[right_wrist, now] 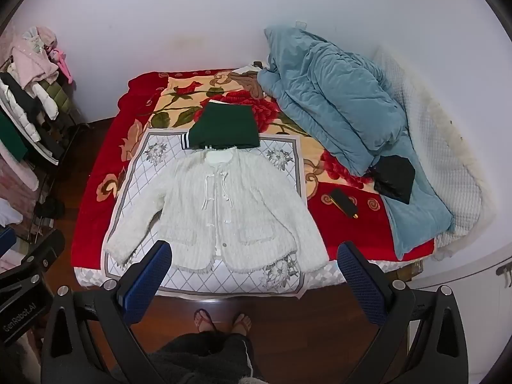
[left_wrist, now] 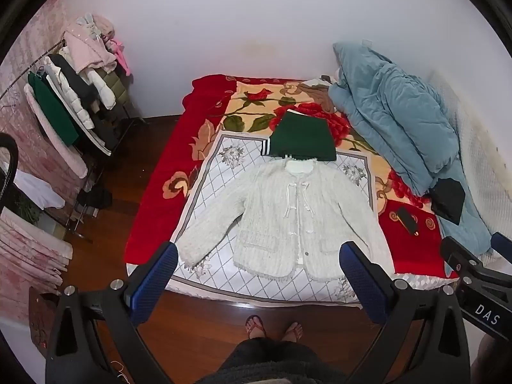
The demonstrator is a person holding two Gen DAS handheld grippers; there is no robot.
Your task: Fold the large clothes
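A white fuzzy cardigan (left_wrist: 288,217) lies flat, front up, sleeves spread, on a white diamond-patterned cloth (left_wrist: 211,172) on the bed; it also shows in the right wrist view (right_wrist: 220,214). A folded dark green garment (left_wrist: 302,137) lies just beyond its collar, also in the right wrist view (right_wrist: 225,128). My left gripper (left_wrist: 259,272) is open and empty, held above the near bed edge. My right gripper (right_wrist: 254,270) is open and empty, held at similar height; its body shows at the left wrist view's right edge (left_wrist: 473,275).
A red floral blanket (left_wrist: 160,166) covers the bed. A blue quilt (right_wrist: 336,96) is heaped at the right with a black item (right_wrist: 393,177) on it. A dark small object (right_wrist: 344,206) lies nearby. A loaded clothes rack (left_wrist: 73,102) stands left. Feet (left_wrist: 273,326) stand on the wood floor.
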